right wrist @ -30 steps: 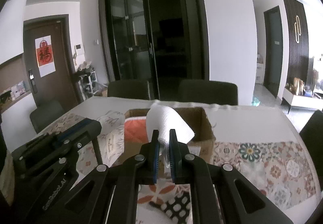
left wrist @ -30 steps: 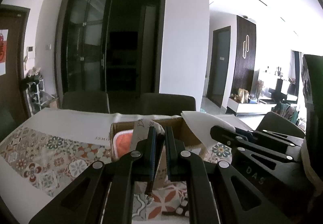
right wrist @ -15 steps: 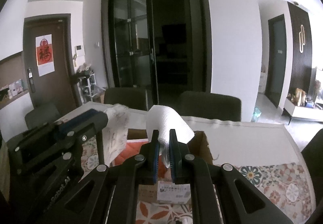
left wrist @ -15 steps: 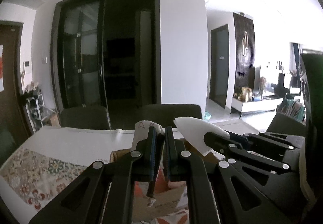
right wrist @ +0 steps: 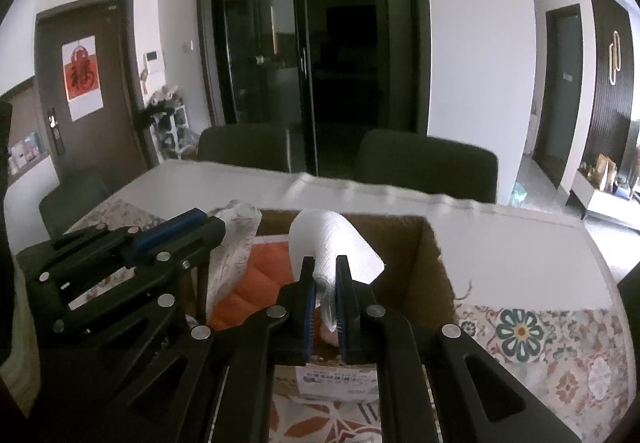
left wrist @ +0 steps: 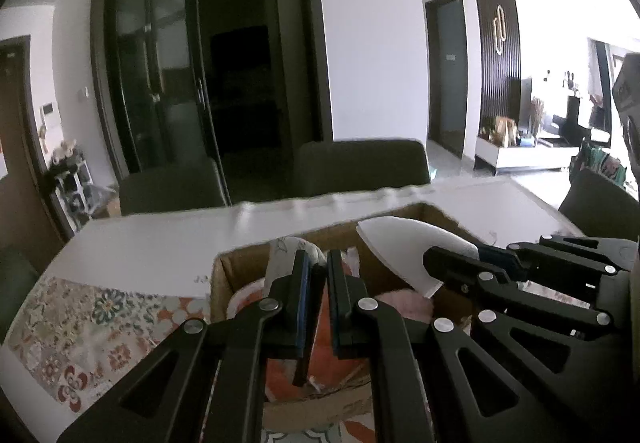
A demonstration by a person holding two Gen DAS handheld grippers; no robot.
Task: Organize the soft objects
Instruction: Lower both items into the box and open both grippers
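Evidently, within 1 second both grippers had descended over the cardboard box point(right wrist: 430, 267). The left gripper point(left wrist: 318, 267) was pinching a floral-printed cloth point(left wrist: 285, 248) above the box's left side; the right gripper point(right wrist: 323, 275) was pinching a white textured cloth point(right wrist: 325, 239) over the orange cushion point(right wrist: 264, 271) inside. Judged: both items were positioned for release, placement not yet completed.

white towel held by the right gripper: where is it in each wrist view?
Left wrist: white towel right of centre, over the cardboard box, sticking out of the right gripper that reaches in from the right.
Right wrist: white towel at centre, clamped just above the fingertips, over the box.
Shared landmark: orange cushion inside the box.
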